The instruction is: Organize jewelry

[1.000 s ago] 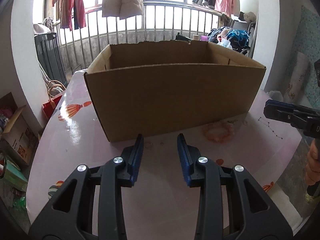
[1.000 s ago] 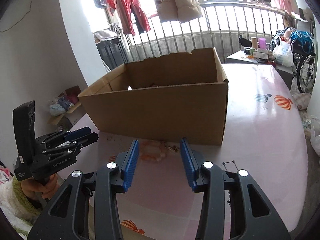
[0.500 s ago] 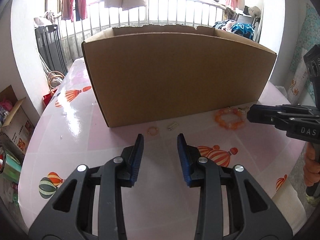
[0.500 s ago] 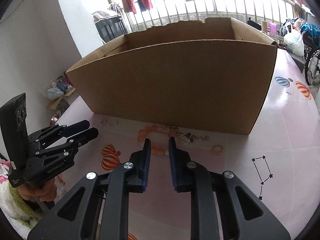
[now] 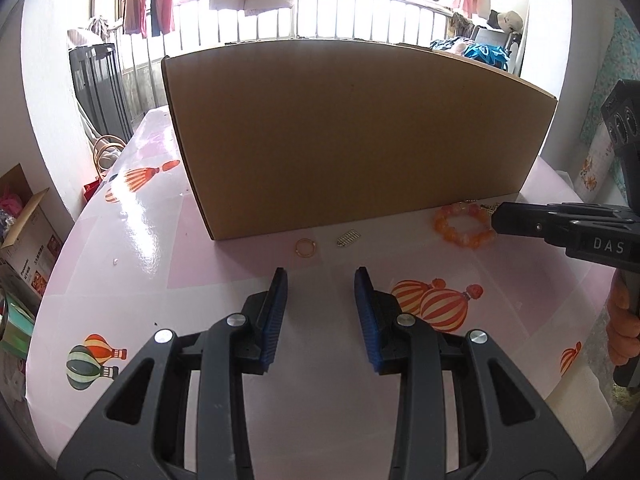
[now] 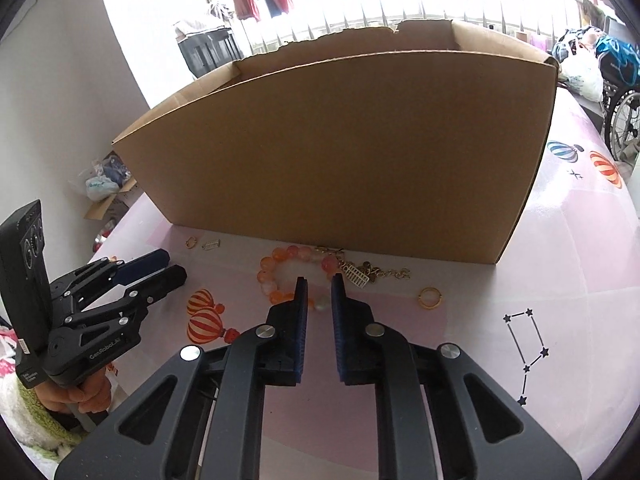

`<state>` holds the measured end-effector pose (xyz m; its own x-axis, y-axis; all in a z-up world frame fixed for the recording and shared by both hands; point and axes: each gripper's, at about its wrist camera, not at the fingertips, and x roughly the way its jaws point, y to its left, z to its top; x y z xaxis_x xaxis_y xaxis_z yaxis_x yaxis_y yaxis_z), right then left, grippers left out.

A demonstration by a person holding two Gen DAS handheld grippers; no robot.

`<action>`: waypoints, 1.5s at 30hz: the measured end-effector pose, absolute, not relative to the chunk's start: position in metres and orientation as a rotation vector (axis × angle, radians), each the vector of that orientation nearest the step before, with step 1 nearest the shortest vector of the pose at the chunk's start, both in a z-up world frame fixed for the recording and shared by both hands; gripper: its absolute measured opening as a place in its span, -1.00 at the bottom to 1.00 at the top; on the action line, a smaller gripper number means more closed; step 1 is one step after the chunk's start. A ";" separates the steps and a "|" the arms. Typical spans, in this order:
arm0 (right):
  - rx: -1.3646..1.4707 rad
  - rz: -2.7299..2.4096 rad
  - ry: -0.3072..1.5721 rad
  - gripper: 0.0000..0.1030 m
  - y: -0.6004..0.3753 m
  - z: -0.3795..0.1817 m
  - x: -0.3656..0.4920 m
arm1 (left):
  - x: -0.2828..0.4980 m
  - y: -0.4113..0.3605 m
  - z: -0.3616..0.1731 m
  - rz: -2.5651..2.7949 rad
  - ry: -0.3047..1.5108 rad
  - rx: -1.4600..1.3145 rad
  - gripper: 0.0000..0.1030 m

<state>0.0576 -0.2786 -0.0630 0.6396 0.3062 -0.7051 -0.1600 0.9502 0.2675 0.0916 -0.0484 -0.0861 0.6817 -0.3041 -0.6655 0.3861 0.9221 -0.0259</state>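
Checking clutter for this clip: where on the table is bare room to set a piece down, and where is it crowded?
Bare: the near table under the left gripper, and the right side past the ring toward the star print. Crowded: the strip along the box front, where the bead bracelet, chain, and another ring and charm lie.

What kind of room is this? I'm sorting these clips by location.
Most likely a home, a room beside an enclosed balcony: laundry hangs drying along a railed window, and a table with a balloon-print cover holds a cardboard box.
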 end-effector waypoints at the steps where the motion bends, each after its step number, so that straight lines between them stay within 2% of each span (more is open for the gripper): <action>1: 0.188 0.268 0.839 -0.76 -0.278 -0.064 0.058 | 0.092 -0.048 -0.087 -0.388 0.723 0.120 -0.36; 25: 0.134 0.306 0.858 -0.81 -0.265 -0.059 0.044 | 0.093 -0.051 -0.076 -0.436 0.712 0.096 -0.36; 45: 0.234 0.300 0.870 -0.79 -0.277 -0.068 0.064 | 0.111 -0.109 -0.076 -0.565 0.747 0.097 -0.36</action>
